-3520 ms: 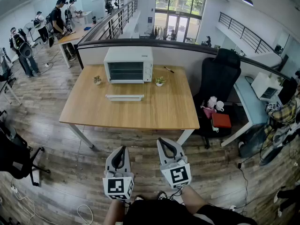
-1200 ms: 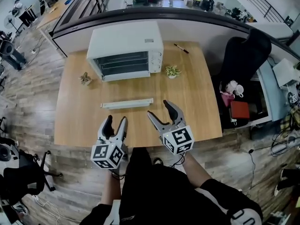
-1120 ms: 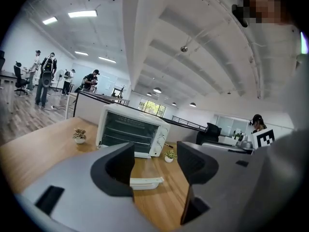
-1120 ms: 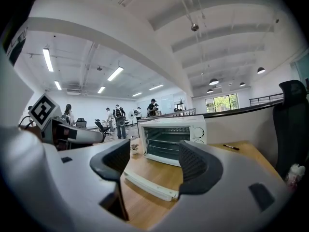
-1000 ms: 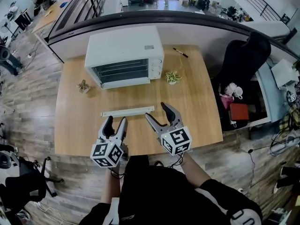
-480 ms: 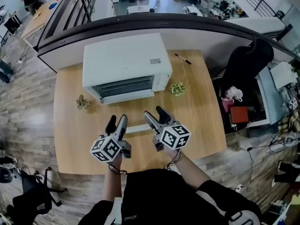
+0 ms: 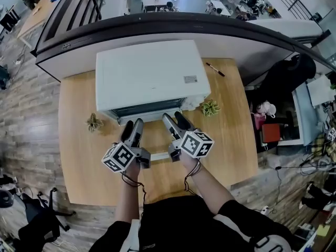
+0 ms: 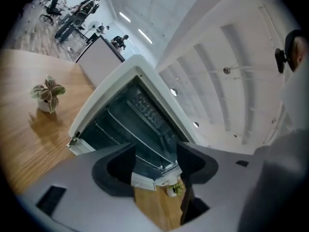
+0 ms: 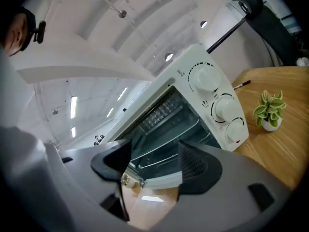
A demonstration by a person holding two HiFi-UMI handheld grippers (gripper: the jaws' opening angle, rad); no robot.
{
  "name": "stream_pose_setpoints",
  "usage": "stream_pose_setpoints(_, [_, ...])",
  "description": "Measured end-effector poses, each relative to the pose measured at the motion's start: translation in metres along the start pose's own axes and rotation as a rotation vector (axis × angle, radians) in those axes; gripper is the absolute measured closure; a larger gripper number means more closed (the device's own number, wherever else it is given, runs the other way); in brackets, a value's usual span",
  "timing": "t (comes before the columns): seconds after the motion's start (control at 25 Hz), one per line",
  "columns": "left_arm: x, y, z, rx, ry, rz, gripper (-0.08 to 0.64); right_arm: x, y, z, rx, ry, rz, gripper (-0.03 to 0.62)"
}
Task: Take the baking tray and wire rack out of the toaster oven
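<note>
The white box-shaped toaster oven [image 7: 149,77] stands at the far side of the light wooden table [image 7: 73,161], with its front turned toward you. Both gripper views look through that front into a dark chamber crossed by thin metal rods [image 8: 137,135]. From here you cannot tell which of them is the wire rack, or whether a baking tray lies among them.

On the oven's right-hand panel sit three round white knobs [image 9: 223,106]. The print beside them is too small to read, and a red dot marks the lowest knob. A small grey label [image 7: 190,79] on the oven's top is also unreadable.

Your left gripper [image 7: 133,126] hangs just before the left part of the oven's front. Its jaws are apart, with only the oven's opening showing between them. Your right gripper [image 7: 174,121] hangs beside it, before the right part. Its jaws are spread wide and hold nothing, though they have just been closing a little. The cubes on both grippers bear black-and-white square patterns without letters.

A small potted succulent [image 7: 94,123] stands left of the oven, and a small green potted plant [image 7: 210,107] stands near its right front corner. A black pen [image 7: 215,69] lies on the table's far right part.
</note>
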State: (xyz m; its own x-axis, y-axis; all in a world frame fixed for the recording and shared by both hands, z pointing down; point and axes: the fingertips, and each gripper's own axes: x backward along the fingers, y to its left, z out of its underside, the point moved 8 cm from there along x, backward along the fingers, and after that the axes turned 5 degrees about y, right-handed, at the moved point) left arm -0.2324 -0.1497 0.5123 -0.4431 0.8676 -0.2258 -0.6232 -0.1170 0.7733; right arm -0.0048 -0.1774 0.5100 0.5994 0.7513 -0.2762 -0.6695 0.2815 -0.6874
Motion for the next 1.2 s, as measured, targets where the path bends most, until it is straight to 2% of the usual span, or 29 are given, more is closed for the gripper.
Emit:
stream_pose_setpoints(0.28, [-0.048, 0.035, -0.016, 0.169, -0.041, 0.019, 0.302, -0.059, -0.017, -0.005, -0.160, -0.014, 0.020, 0.298])
stream_pose_setpoints(0.48, [-0.068, 0.053, -0.024, 0.210, -0.040, -0.002, 0.302, -0.085, -0.024, -0.006, -0.235, -0.027, 0.029, 0.298])
stream_pose_setpoints(0.64, [-0.079, 0.062, -0.033, 0.246, -0.060, 0.011, 0.302, -0.101, -0.031, -0.006, -0.285, -0.042, 0.036, 0.299])
stream_pose_setpoints(0.92, [-0.089, 0.079, -0.034, 0.261, -0.053, -0.039, 0.313, -0.122, -0.045, -0.008, -0.322, -0.063, 0.062, 0.357])
stream_pose_setpoints(1.0, [-0.092, 0.081, -0.034, 0.262, -0.055, -0.040, 0.345, -0.124, -0.049, -0.008, -0.332, -0.068, 0.075, 0.420])
stream_pose_setpoints(1.08, [-0.094, 0.081, -0.035, 0.235, -0.036, -0.037, 0.386, -0.126, -0.052, -0.009, -0.335, -0.072, 0.080, 0.422])
stream_pose_setpoints(1.2, [-0.092, 0.081, -0.037, 0.198, -0.021, -0.037, 0.385, -0.127, -0.051, -0.009, -0.327, -0.065, 0.071, 0.419])
